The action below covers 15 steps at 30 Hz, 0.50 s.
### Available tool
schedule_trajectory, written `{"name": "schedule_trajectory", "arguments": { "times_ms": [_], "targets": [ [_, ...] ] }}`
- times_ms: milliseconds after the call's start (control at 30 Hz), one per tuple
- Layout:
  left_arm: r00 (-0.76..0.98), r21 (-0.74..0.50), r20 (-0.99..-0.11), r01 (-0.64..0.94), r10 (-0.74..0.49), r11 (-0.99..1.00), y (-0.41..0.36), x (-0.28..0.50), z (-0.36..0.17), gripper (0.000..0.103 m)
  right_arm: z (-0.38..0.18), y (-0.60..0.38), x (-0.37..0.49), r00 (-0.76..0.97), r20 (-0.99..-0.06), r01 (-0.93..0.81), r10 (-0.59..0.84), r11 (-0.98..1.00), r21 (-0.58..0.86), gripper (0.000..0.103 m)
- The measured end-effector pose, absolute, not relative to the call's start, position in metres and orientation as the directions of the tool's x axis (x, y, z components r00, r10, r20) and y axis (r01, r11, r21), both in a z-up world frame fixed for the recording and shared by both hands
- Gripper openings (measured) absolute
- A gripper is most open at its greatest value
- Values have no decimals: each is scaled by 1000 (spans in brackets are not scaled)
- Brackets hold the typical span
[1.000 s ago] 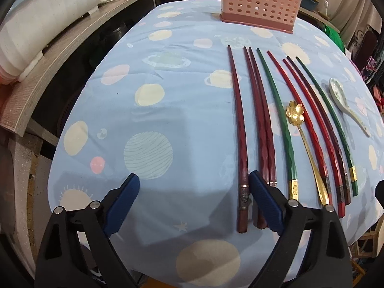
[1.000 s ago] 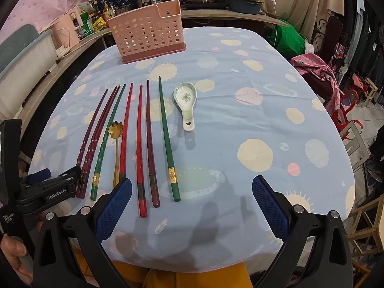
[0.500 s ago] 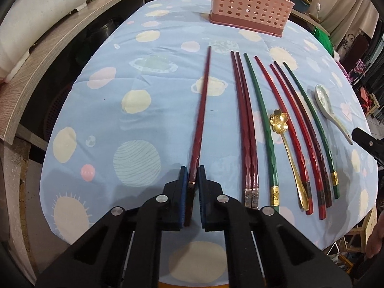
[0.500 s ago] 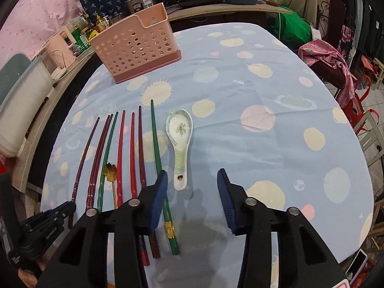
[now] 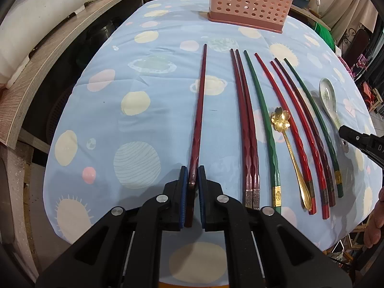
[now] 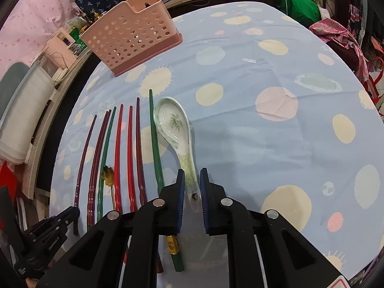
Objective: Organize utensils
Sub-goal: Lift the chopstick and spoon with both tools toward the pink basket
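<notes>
The left tool [image 5: 191, 193] is closed on the thick end of a dark red chopstick [image 5: 199, 110], whose tip points toward the pink basket [image 5: 249, 2] standing at the far edge of the counter [image 5: 108, 110], which is covered by a blue spotted cloth. This chopstick sits apart from the others: to its right lie a pair of dark red chopsticks [image 5: 247, 129] touching side by side, then a green chopstick [image 5: 264, 117], a gold spoon [image 5: 289, 144] with a flower-shaped bowl, and more red, dark and green chopsticks. The right tool [image 6: 192, 196] is nearly closed around the handle of the white ceramic spoon [image 6: 176, 129], its blue pads [image 6: 180, 199] just beside the handle on either side; I cannot tell whether they press it. The spoon lies just right of the outermost green chopstick [image 6: 154, 144].
</notes>
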State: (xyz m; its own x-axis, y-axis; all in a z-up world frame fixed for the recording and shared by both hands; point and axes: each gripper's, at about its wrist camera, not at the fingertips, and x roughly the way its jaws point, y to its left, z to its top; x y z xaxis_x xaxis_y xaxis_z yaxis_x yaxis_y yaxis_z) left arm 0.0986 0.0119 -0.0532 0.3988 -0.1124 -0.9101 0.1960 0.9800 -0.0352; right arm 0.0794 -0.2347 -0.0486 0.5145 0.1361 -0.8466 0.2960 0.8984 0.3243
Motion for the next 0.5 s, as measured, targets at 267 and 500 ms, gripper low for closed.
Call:
{"name": "schedule_trajectory", "arguments": {
  "times_ms": [267,500],
  "targets": [
    [405,-31,-908,196,-109,980,11,98,-53,9,-52,-226,75,551,-830,278,90,918,284,10],
    [411,-53,-903,191,-129,980,14,97,-53,8,-52,-209,70,587,-809,247,-8,954,170,11]
  ]
}}
